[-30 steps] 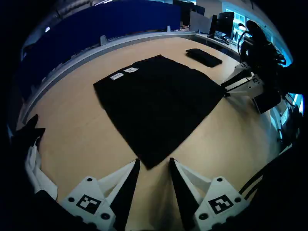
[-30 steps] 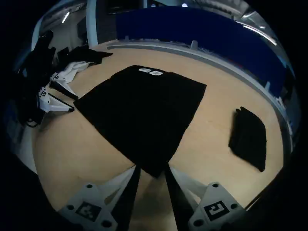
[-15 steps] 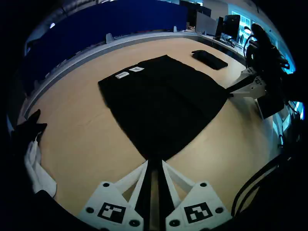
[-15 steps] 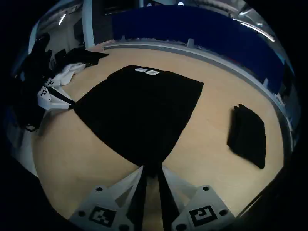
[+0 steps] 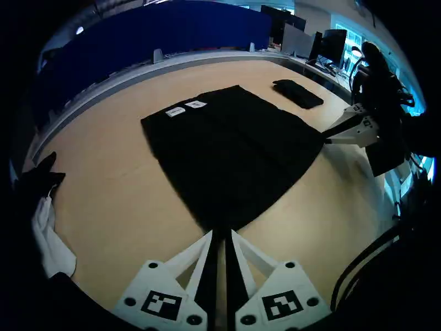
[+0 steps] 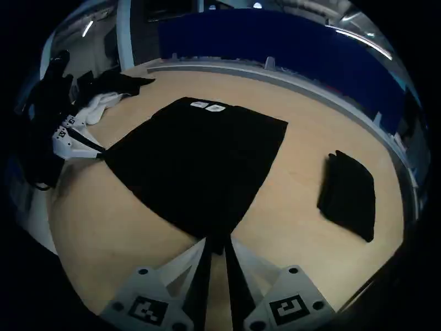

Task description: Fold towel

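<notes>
Black towel (image 5: pixel 231 149) corners that had sat loose between spread fingers a second earlier were now pinched. Both grippers had closed half a second before and had stayed closed, and the cloth had barely shifted since.

The towel lay spread flat on the light wooden worktop (image 5: pixel 110 193), with two white labels (image 5: pixel 184 108) at its far edge. In the left gripper view its nearest corner ran straight into the left gripper (image 5: pixel 220 234), whose fingers were pressed together on the fabric. In the right gripper view another corner ended in the same way in the right gripper (image 6: pixel 216 243), also clamped tight on the cloth.

Each view showed the other gripper at a side corner of the towel, touching its tip: the right one towards the worktop's right edge in the left gripper view, the left one towards the left edge in the right gripper view.

A folded cloth (image 6: pixel 347 193), also black, lay well apart from the towel near the worktop's edge. A white cloth (image 5: pixel 49 243) lay at the left edge.
</notes>
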A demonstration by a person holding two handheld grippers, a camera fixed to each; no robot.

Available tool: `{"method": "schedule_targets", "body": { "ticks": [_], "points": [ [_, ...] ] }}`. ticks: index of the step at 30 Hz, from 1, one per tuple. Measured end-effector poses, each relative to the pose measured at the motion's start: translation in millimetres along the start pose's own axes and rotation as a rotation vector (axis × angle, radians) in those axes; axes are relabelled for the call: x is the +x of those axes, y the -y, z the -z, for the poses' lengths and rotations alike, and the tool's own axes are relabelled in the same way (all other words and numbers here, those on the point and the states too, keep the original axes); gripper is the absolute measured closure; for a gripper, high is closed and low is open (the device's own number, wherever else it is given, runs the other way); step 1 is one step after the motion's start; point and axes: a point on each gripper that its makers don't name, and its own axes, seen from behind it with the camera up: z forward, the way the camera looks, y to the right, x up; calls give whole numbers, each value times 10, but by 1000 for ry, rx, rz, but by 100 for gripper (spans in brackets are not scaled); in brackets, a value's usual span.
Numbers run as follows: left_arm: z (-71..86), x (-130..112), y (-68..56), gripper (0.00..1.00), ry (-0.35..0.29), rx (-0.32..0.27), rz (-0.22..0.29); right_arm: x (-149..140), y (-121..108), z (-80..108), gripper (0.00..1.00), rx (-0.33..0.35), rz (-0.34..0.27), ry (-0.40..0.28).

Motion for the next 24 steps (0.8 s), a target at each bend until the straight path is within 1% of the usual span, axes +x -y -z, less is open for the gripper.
{"method": "schedule_targets", "body": {
  "ticks": [6, 12, 18, 24],
  "points": [
    [165, 162, 42, 92, -41, 16, 39, 162, -10, 141, 83, 1, -1, -21],
    [386, 323, 70, 92, -71, 29, 65, 320, 20, 316, 83, 11, 9, -36],
    [613, 482, 69, 92, -99, 42, 88, 446, 82, 507, 83, 21, 17, -47],
    [801, 574, 44, 92, -116, 49, 117, 584, 152, 734, 83, 28, 19, -66]
  ]
}}
